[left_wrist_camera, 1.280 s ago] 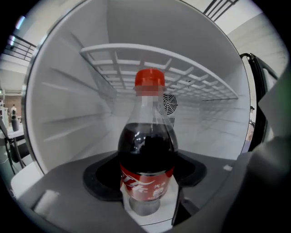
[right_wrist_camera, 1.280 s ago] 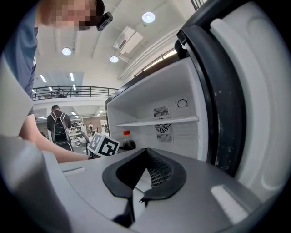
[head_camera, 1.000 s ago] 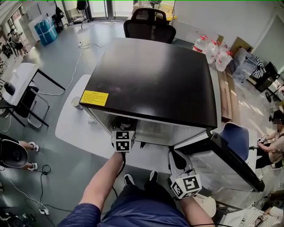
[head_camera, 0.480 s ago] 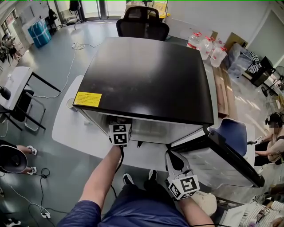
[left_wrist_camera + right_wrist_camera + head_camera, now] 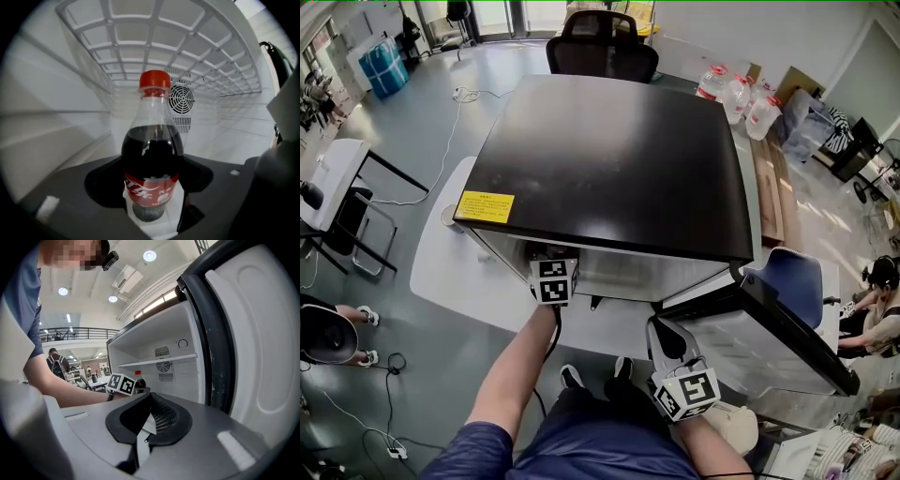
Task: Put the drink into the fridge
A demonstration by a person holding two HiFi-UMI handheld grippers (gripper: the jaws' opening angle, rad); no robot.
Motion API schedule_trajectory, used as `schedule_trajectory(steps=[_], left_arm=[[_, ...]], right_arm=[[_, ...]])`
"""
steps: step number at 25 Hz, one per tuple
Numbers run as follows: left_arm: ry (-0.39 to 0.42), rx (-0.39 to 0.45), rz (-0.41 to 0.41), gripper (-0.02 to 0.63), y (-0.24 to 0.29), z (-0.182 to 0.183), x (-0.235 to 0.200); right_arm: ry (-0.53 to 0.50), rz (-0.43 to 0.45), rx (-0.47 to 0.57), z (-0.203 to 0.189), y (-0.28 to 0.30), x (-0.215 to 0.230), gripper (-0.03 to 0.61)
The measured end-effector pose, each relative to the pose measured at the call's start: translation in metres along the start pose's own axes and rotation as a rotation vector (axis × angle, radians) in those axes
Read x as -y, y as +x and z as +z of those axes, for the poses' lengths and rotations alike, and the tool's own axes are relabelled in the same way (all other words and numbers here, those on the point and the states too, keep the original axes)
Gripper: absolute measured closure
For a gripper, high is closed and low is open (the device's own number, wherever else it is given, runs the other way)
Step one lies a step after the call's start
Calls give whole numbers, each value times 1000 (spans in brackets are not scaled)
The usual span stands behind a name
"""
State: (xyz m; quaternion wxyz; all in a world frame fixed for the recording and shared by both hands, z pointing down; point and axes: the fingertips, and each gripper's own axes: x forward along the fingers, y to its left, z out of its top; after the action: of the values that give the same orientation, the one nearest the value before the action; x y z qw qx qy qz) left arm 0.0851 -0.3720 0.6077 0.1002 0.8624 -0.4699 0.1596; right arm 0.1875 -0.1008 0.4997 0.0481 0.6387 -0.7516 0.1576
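Observation:
A cola bottle (image 5: 152,159) with a red cap stands upright between the jaws of my left gripper (image 5: 152,208), which is shut on its lower part. It is inside the white fridge, under a wire shelf (image 5: 154,42) and in front of a round fan vent (image 5: 181,99). In the head view the left gripper (image 5: 549,261) reaches under the fridge's black top (image 5: 619,159). My right gripper (image 5: 662,336) hangs low beside the open fridge door (image 5: 769,347), shut and empty. The right gripper view shows its own jaws closed (image 5: 143,427) and the bottle (image 5: 139,379) in the fridge.
The fridge stands on a white table (image 5: 441,262). A black office chair (image 5: 602,42) is behind it, several water jugs (image 5: 736,94) at the back right, and a blue chair (image 5: 797,281) by the door. A person (image 5: 877,309) sits at the far right.
My left gripper has edged a little further into the fridge with the bottle. The right gripper has hardly moved.

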Motion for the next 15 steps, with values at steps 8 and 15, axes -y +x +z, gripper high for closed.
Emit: schedule_trajectory(steps=[8,15], left_arm=[[25,-35,-11,296,-2,-6,4],[30,-41,9,295,-19,-3,4]], right_arm=[[7,17,4,-1,4,-2,572],[4,50,8,1,9,-7,572]])
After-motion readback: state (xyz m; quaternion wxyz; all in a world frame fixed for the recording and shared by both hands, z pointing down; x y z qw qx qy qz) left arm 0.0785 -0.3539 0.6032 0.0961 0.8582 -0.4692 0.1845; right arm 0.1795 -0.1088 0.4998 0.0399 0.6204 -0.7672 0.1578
